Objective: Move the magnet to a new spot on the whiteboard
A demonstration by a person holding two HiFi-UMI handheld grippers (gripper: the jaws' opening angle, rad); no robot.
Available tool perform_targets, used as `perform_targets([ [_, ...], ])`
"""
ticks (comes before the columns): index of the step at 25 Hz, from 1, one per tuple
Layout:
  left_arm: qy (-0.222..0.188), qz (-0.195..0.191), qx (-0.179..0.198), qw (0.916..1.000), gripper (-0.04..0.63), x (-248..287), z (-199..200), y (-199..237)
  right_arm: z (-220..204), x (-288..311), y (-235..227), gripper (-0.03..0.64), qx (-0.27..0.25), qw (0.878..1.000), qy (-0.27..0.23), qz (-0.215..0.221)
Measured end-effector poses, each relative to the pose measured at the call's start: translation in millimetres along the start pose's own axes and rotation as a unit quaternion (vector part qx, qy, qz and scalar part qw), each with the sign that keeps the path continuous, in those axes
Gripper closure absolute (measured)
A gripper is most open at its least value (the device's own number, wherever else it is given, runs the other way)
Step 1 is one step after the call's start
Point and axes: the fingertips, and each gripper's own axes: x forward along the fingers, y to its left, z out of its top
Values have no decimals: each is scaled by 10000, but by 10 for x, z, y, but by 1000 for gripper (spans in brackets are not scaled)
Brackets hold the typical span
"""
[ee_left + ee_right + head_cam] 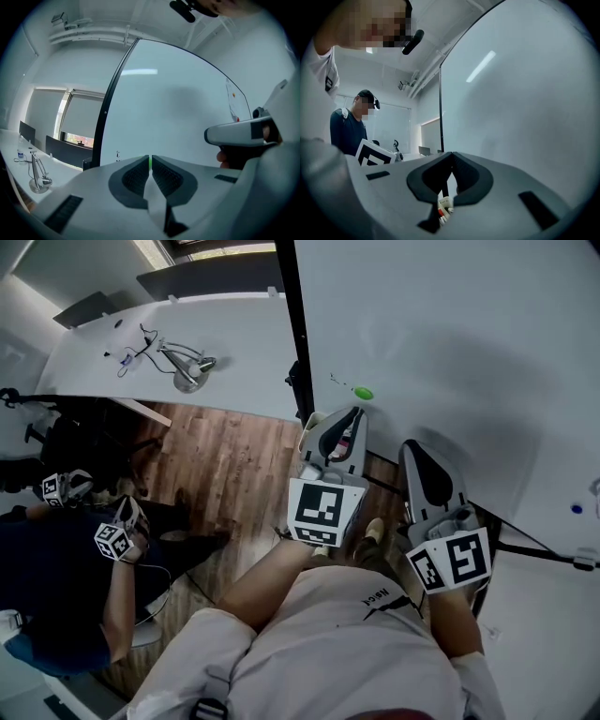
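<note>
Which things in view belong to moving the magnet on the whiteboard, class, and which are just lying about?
Belong to the job:
green magnet; whiteboard; left claw, shut, pointing at the magnet.

Just lying about:
metal stand on the white table; second person at the left; right claw, shut, holding nothing.

The head view looks steeply down past the person's lap onto the left gripper, the right gripper and the whiteboard. Each gripper view peers along its own jaws, close to that whiteboard. The table at the left gripper view's edge is probably the head view's too.
</note>
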Motion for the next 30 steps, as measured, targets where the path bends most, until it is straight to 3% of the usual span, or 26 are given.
perform_targets([
  [3, 32, 123, 71, 9999, 578, 85, -33, 45, -38, 79, -52, 604, 46, 9999, 52, 110],
  [7, 51, 267, 161, 9995, 509, 161, -61, 93, -51, 137, -88, 604, 84, 9997, 93, 205],
  [12, 60, 369, 294, 9989, 500, 231, -116, 117, -61, 128, -123, 604, 103, 9997, 88, 190],
  [30, 85, 143, 384, 9991, 476, 325, -118, 89, -71, 61, -144, 604, 88, 9999, 81, 29],
])
